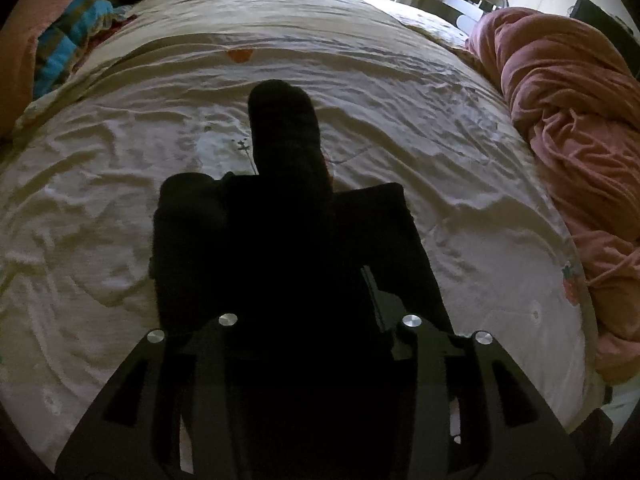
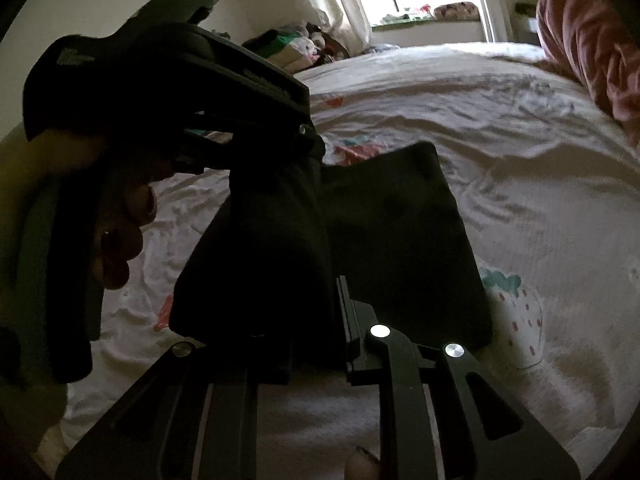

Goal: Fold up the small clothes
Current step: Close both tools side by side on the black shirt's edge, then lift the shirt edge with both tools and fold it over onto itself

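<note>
1. Your right gripper (image 2: 300, 292) points down at the bed, and the black garment (image 2: 400, 240) fills the space straight in front of it. A fold of the cloth drapes over its left finger, and the right finger's rail shows bare just beside the fold.
2. Its jaws stand nearly together with the dark cloth between them, so it is clamped on the garment's near edge.
3. Ahead of that claw and to its right, the rest of the garment lies flat on the cream bed sheet (image 2: 540, 160). Its far corner reaches toward a coloured print on the sheet.
4. Your left gripper (image 2: 310, 134) comes in from the upper left of the right claw, carried by your hand (image 2: 120, 232). Its tip sits at the garment's raised top edge, and the cloth hangs down from there in a bunched fold.
5. You cannot tell whether the left claw's jaws grip the cloth. Both views show only black on black at its tip.
6. From the left wrist, the garment is a dark mass directly before the fingers, hiding them. A rounded dark lobe rises beyond it.
7. A strawberry print (image 2: 516, 316) lies on the sheet just right of the right claw, beside the garment's near corner.
8. A pink blanket (image 1: 568, 120) is heaped well to the right of the left claw, apart from the garment.
</note>
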Available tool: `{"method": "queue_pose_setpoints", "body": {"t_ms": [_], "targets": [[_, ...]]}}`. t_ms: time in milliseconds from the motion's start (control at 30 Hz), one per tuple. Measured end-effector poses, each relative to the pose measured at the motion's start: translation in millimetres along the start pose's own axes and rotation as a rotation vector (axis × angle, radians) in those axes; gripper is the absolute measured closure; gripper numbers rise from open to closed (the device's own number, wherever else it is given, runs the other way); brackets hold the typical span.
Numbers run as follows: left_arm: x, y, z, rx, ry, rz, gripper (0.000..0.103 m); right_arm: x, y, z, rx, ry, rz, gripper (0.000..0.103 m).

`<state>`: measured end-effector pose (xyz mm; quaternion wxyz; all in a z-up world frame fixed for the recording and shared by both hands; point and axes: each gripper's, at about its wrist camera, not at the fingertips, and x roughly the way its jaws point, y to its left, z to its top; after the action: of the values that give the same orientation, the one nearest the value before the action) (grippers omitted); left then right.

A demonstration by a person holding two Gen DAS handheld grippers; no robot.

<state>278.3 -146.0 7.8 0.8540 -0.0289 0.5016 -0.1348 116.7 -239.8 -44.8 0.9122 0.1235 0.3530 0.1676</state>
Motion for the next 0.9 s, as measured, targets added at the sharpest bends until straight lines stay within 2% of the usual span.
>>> {"method": "queue_pose_setpoints", "body": {"t_ms": [167, 267, 367, 433, 567, 633, 667, 767, 900], "targets": [[8, -4, 1, -0.008, 0.007, -0.013, 0.062, 1, -11, -2, 0.070, 0.034, 0.028, 0.083], [10, -6, 1, -0.021, 0.005, -0.050, 0.038, 2, -15, -4, 0.096, 0.052, 0.030, 0.082], [9, -15, -2, 0.009, -0.006, -0.083, 0.036, 4, -23, -7, 0.142, 0.084, 0.041, 0.081], [6, -19, -4, 0.024, -0.024, -0.085, 0.032, 3, -29, -9, 0.168, 0.099, 0.043, 0.076], [-7, -10, -7, -0.009, -0.064, -0.116, 0.028, -1, -39, -13, 0.216, 0.127, 0.070, 0.067], [-17, 2, -11, -0.029, -0.097, -0.094, 0.027, -4, -42, -14, 0.221, 0.151, 0.105, 0.063], [-23, 12, -15, -0.050, -0.112, -0.071, 0.027, -7, -44, -13, 0.229, 0.161, 0.130, 0.055], [-33, 38, -28, -0.093, -0.140, -0.033, 0.027, -14, -52, -4, 0.261, 0.187, 0.217, 0.043], [-33, 62, -48, -0.124, -0.143, 0.011, 0.027, -21, -54, 17, 0.225, 0.179, 0.218, 0.039]]}}
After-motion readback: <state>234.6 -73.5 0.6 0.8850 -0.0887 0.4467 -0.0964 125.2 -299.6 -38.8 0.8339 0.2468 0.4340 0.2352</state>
